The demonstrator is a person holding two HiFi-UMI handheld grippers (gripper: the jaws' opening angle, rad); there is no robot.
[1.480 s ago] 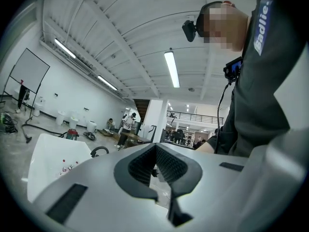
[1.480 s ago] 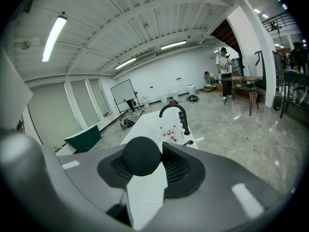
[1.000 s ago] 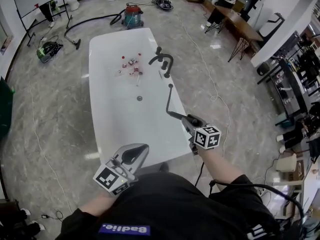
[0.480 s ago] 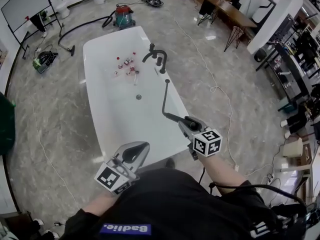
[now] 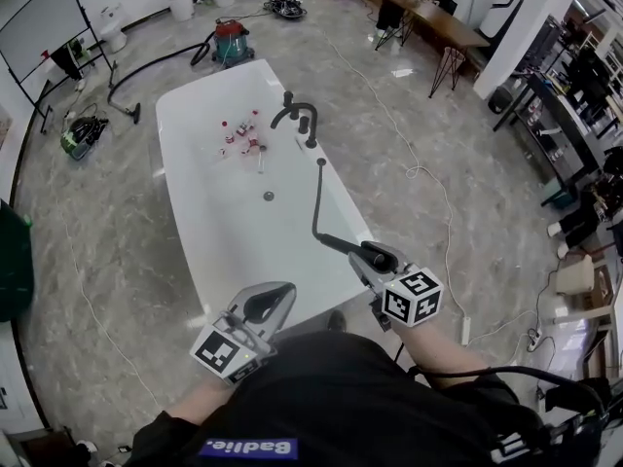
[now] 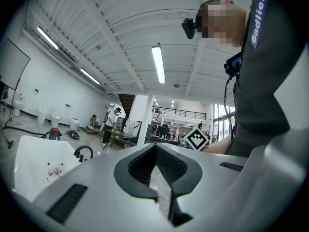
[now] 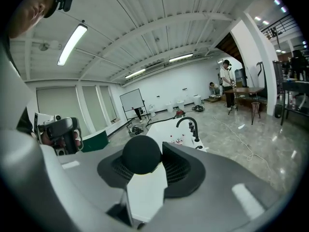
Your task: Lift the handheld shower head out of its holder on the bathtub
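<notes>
The white bathtub (image 5: 195,178) lies lengthwise ahead of me, with a black faucet (image 5: 295,117) on its right rim. A black hose (image 5: 315,202) rises from the rim just below the faucet and runs to the black handheld shower head (image 5: 348,247). My right gripper (image 5: 376,259) is shut on the shower head and holds it in the air over the tub's near right corner. In the right gripper view the shower head's round black end (image 7: 140,153) sits between the pads. My left gripper (image 5: 265,305) hovers at the tub's near end, shut with nothing in it (image 6: 157,170).
Several small bottles (image 5: 243,134) lie in the tub above the drain (image 5: 269,196). A red vacuum cleaner (image 5: 231,42) stands beyond the tub and a whiteboard (image 5: 39,17) at far left. A white cable (image 5: 421,171) trails over the marble floor on the right, near a table (image 5: 443,22).
My right gripper has drawn the shower head up and nearer to me, toward the lower right, pulling the hose out longer. The left gripper has hardly moved.
</notes>
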